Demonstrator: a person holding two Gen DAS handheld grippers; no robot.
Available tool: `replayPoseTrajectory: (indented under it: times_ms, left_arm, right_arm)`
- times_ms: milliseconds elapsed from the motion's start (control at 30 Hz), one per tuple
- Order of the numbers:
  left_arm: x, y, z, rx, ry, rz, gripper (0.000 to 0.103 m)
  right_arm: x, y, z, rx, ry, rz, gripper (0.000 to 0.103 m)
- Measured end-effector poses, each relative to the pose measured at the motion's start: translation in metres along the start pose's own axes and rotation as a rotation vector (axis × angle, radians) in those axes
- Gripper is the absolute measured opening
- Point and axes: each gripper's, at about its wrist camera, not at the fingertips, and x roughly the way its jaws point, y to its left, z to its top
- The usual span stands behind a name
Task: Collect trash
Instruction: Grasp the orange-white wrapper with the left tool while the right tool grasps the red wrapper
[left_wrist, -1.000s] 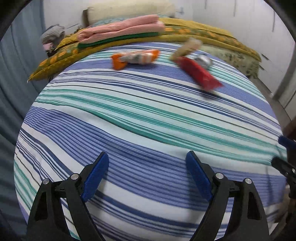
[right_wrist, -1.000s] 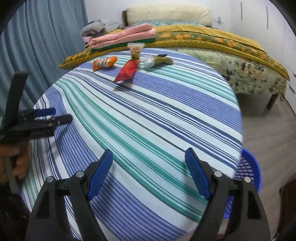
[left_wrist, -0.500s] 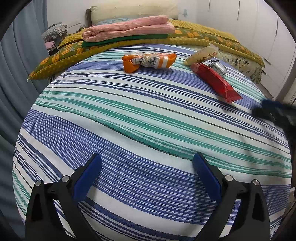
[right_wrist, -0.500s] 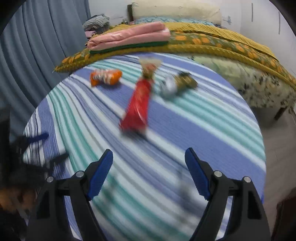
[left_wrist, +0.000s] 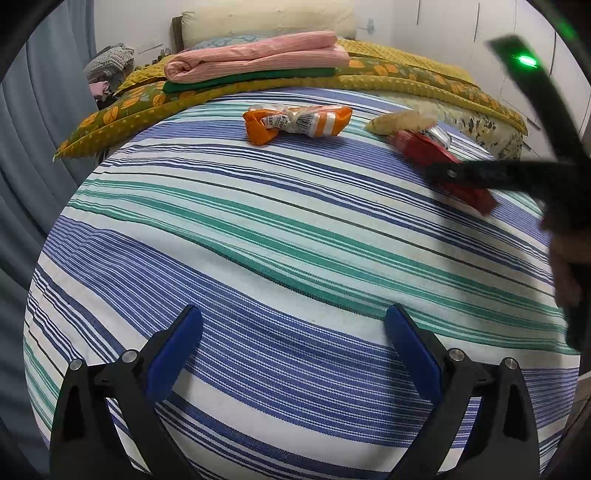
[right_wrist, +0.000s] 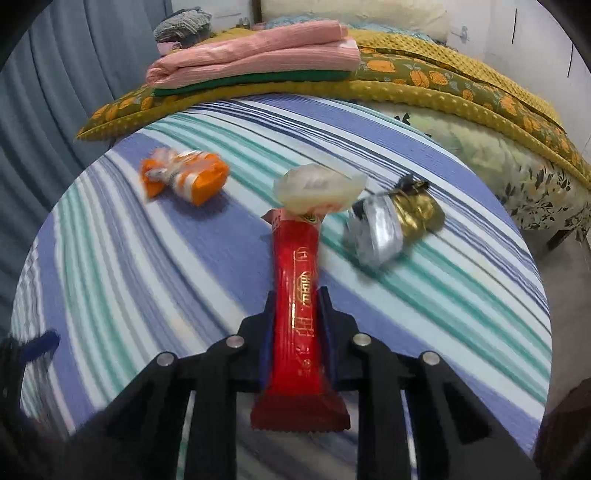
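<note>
My right gripper (right_wrist: 297, 295) is shut on a long red wrapper (right_wrist: 298, 295) lying on the striped round table (right_wrist: 110, 240). A pale crumpled wrapper (right_wrist: 319, 188) touches its far end. An orange-and-white wrapper (right_wrist: 184, 175) lies to the left and a silver-and-gold wrapper (right_wrist: 391, 218) to the right. My left gripper (left_wrist: 293, 339) is open and empty over the near part of the table (left_wrist: 258, 240). In the left wrist view the orange wrapper (left_wrist: 297, 122) lies far centre, and the red wrapper (left_wrist: 424, 147) is partly hidden by the right gripper's body (left_wrist: 509, 173).
A bed with a yellow floral quilt (right_wrist: 443, 88) stands behind the table, with folded pink and green cloths (right_wrist: 255, 59) on it. Grey-blue curtains (right_wrist: 74, 74) hang at the left. White cupboards (left_wrist: 461, 37) line the back wall.
My right gripper moved forward across the table and shut on the red wrapper. My left gripper stayed open and shifted little; the right gripper came into its view at the right.
</note>
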Motion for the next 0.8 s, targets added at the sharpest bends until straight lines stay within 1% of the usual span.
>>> replayPoseTrajectory:
  times_ms: [33,167,233,267,300,333,367,400,433,533,667,800]
  left_arm:
    - [0.000,0.000,0.000,0.000,0.000,0.000,0.097]
    - [0.000,0.000,0.000,0.020,0.007,-0.018,0.097]
    - [0.002,0.001,0.003,0.072,0.012,-0.047,0.097]
    - [0.004,0.003,0.007,0.109,0.016,-0.076,0.098]
    - [0.006,0.006,0.009,0.128,0.018,-0.085,0.098]
    - [0.009,0.012,0.015,0.149,0.017,-0.085,0.098]
    - [0.012,0.017,0.020,0.158,0.012,-0.081,0.098]
    - [0.016,0.024,0.027,0.168,0.005,-0.077,0.098]
    - [0.022,0.031,0.035,0.174,0.001,-0.074,0.098]
    - [0.042,0.053,0.063,0.155,-0.002,-0.062,0.098]
    - [0.067,0.067,0.099,0.154,-0.015,-0.056,0.097]
    - [0.093,0.068,0.133,0.192,-0.005,-0.116,0.099]
  right_arm:
    - [-0.005,0.001,-0.006,-0.006,-0.003,0.001,0.021]
    - [-0.032,0.011,-0.047,-0.053,-0.028,-0.017,0.021]
    - [-0.042,0.016,-0.066,-0.066,-0.042,-0.017,0.021]
    - [-0.044,0.017,-0.071,-0.065,-0.044,-0.014,0.021]
    - [-0.046,0.019,-0.078,-0.060,-0.046,-0.009,0.022]
    - [-0.048,0.019,-0.082,-0.055,-0.052,-0.004,0.033]
    - [-0.050,0.020,-0.085,-0.047,-0.065,0.005,0.040]
    - [-0.052,0.021,-0.088,-0.041,-0.077,0.008,0.051]
    - [-0.053,0.023,-0.090,-0.037,-0.081,0.010,0.055]
    - [-0.051,0.024,-0.091,-0.028,-0.077,0.020,0.059]
    - [-0.045,0.019,-0.093,-0.011,-0.069,0.029,0.061]
    - [-0.045,0.020,-0.095,-0.022,-0.080,0.036,0.066]
